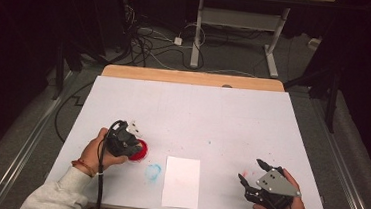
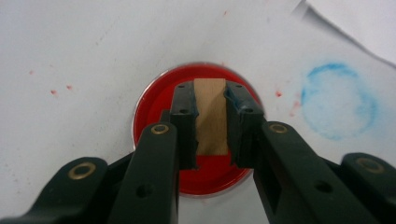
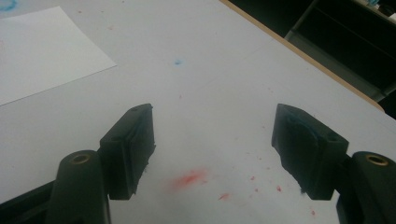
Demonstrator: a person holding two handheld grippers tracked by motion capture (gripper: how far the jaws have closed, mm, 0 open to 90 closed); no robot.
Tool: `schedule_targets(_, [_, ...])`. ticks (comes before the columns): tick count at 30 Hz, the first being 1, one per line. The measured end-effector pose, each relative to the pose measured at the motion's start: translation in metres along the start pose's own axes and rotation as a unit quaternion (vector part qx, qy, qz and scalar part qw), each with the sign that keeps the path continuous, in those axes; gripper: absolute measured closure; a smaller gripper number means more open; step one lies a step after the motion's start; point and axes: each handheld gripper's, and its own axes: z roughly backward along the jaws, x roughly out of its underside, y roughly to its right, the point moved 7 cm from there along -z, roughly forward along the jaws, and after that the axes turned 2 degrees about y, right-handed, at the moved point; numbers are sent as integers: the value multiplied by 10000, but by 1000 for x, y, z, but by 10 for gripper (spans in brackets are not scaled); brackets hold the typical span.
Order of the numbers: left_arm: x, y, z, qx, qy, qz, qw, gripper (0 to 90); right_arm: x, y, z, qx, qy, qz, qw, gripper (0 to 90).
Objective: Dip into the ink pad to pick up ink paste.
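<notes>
Red ink dish [image 2: 205, 140] under wooden stamp block [image 2: 211, 116], clamped in left tongs [image 2: 212, 105]; right tongs [image 3: 212, 140] released. Tilted lift risks dripping on surface [image 1: 197, 115].

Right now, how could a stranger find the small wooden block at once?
Look at the white table, near its left front. A round red dish sits there beside a blue ring stain. Over it, the left gripper pinches the tan block, the one wooden thing there.

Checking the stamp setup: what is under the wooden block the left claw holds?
Under the wooden block, clamped in the left claw, sits a round red dish on the white table. The block's bottom face, and whether it touches the red, are hidden.
</notes>
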Motion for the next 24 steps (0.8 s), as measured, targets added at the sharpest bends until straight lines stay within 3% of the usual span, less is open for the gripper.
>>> schedule_targets(6, [-12, -2, 43, -163, 533, 24, 9984, 736, 0, 1, 0, 25, 1, -16, 10000, 300])
schedule_targets(12, [-14, -4, 60, -281, 706, 9, 9971, 736, 1, 0, 1, 8, -14, -19, 10000, 299])
schedule_targets(19, [-11, -7, 53, -264, 613, 17, 9978, 736, 2, -1, -1, -23, -46, -9, 10000, 299])
schedule_targets(24, [-5, -6, 32, -73, 377, 13, 9993, 735, 3, -2, -2, -54, -95, 2, 9999, 299])
